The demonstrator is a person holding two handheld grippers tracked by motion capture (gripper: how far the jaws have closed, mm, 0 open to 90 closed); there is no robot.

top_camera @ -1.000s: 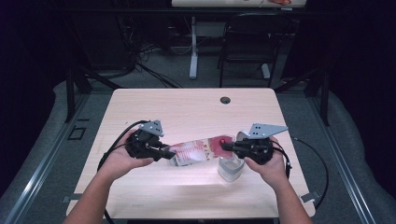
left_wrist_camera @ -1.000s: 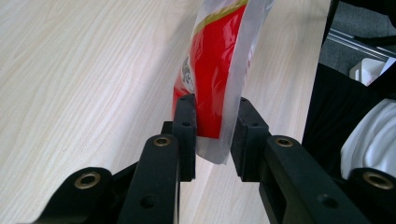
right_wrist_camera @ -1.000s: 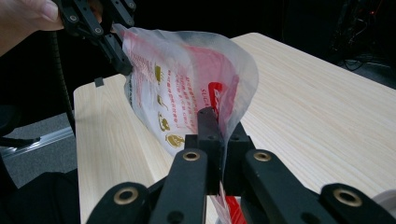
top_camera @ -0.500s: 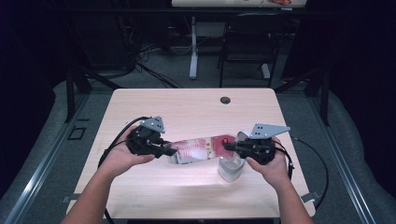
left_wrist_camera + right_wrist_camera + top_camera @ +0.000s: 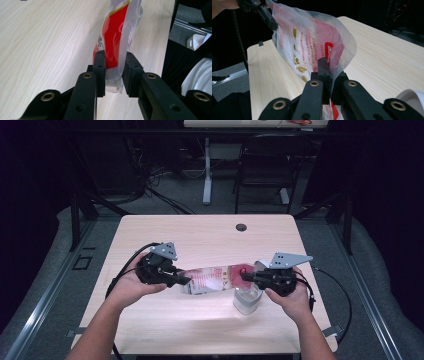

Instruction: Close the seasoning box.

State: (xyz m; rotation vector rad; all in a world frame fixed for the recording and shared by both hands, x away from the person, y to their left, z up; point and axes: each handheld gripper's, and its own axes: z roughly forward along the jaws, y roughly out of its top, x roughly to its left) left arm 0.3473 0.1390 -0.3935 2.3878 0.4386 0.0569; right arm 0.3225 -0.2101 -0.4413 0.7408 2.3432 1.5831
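High view: plastic pouch (image 5: 215,279), red and clear, held above the tabletop (image 5: 210,235), long axis level from left gripper (image 5: 176,280) to right gripper (image 5: 248,277), over a white cup (image 5: 247,301).
Left gripper view: jaws clamp the pouch's end (image 5: 113,75).
Right gripper view: jaws shut on the pouch's edge (image 5: 332,75).

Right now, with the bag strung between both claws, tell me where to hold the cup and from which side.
Take the cup by its side wall, coming in level from the person's side. It stands upright, mouth up. The bag, held by the left claw and right claw, hangs over its mouth, so the top looks blocked.
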